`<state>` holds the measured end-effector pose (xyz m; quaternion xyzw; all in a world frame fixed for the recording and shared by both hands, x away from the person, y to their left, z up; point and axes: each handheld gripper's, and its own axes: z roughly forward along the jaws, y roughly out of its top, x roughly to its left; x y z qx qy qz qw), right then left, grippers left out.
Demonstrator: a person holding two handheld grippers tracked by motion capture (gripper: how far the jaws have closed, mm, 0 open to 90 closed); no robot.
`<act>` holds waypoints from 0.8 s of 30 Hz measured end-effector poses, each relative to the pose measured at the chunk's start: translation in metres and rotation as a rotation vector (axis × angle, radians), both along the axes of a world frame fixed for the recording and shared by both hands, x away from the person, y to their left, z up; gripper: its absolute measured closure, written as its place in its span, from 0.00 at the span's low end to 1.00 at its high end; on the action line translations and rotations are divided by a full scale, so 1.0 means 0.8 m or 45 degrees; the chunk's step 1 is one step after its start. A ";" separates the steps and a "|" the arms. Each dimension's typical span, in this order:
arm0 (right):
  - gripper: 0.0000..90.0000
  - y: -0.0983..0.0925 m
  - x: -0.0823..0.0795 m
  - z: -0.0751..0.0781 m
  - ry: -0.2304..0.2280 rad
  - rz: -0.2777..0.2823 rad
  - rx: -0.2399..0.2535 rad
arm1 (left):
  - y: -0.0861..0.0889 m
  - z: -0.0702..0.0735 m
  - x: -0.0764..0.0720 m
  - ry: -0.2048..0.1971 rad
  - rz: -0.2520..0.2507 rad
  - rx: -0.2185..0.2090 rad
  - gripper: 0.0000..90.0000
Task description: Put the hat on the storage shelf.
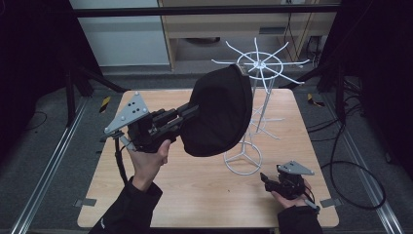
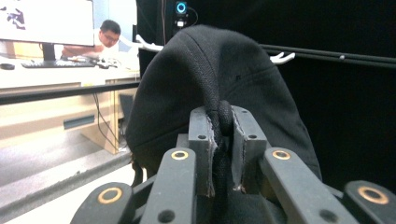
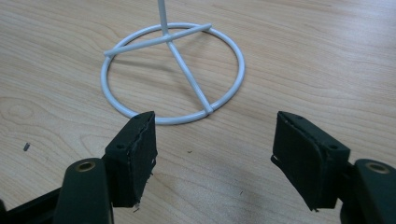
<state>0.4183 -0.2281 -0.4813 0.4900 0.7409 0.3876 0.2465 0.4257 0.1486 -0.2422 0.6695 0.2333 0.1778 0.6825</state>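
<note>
A black cap (image 1: pixel 219 112) hangs in the air over the middle of the table, held by its edge in my left gripper (image 1: pixel 187 114), which is shut on it. In the left gripper view the cap (image 2: pixel 219 74) rises above the two jaws, its seam pinched between them at my left gripper (image 2: pixel 223 140). A white wire stand (image 1: pixel 255 97) with spoke arms at its top stands right behind the cap. My right gripper (image 1: pixel 267 179) rests low near the table's front right, open, its jaws pointing at the stand's ring base (image 3: pixel 173 74); my right gripper (image 3: pixel 215 154) holds nothing.
The wooden table (image 1: pixel 195 195) has dark floor and metal rails around it. Cables (image 1: pixel 350 165) lie on the floor at the right. A person sits at a desk with a monitor (image 2: pixel 46 21) far off in the left gripper view.
</note>
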 end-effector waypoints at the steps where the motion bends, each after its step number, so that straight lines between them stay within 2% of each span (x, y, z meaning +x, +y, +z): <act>1: 0.34 0.000 0.000 0.001 0.003 0.000 0.003 | 0.000 -0.003 0.000 0.002 0.006 0.011 0.88; 7: 0.34 -0.001 0.000 0.000 0.004 -0.003 -0.002 | -0.004 -0.020 0.004 0.027 0.035 0.073 0.88; 14: 0.34 -0.001 0.001 -0.001 0.009 -0.009 0.000 | -0.007 -0.035 0.009 0.056 0.033 0.086 0.86; 24: 0.34 -0.001 0.000 0.000 0.012 -0.012 0.009 | -0.005 -0.043 0.000 0.041 0.048 0.116 0.66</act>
